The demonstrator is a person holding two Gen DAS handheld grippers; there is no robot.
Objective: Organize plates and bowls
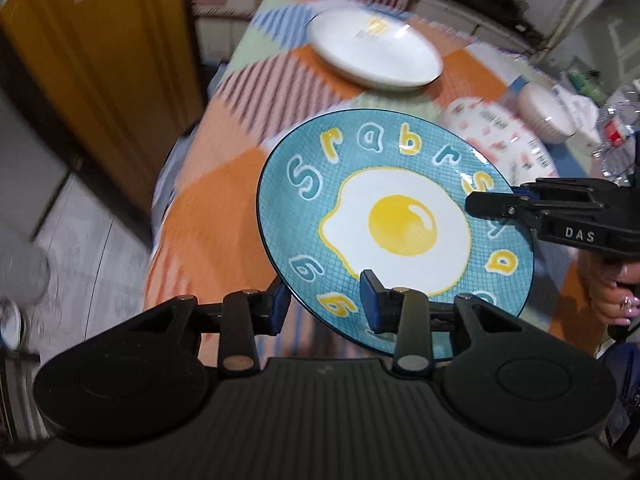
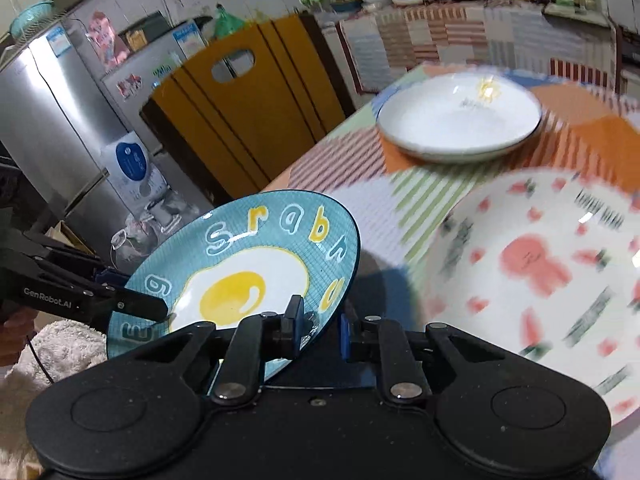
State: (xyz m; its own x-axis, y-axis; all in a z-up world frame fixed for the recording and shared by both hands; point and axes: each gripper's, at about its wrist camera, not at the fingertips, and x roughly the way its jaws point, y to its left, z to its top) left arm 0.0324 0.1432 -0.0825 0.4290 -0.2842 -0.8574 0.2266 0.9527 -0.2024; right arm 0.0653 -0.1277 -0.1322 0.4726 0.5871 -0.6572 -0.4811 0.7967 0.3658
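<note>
A teal plate with a fried-egg picture (image 1: 396, 224) is held tilted above the table by both grippers. My left gripper (image 1: 326, 304) is shut on its near rim. My right gripper (image 2: 318, 330) is shut on its opposite rim, and shows from the side in the left wrist view (image 1: 496, 200). The teal plate also shows in the right wrist view (image 2: 248, 276), with my left gripper (image 2: 160, 312) at its left edge. A white plate (image 1: 376, 50) lies at the table's far end. A white plate with pink prints (image 2: 540, 276) lies close on the right.
The table wears a cloth of orange and striped patches (image 1: 224, 208). Stacked white bowls (image 1: 548, 110) stand beyond the pink-print plate, with plastic bottles (image 1: 616, 132) beside them. An orange cabinet (image 2: 240, 112) and a steel fridge (image 2: 48, 128) stand past the table's left edge.
</note>
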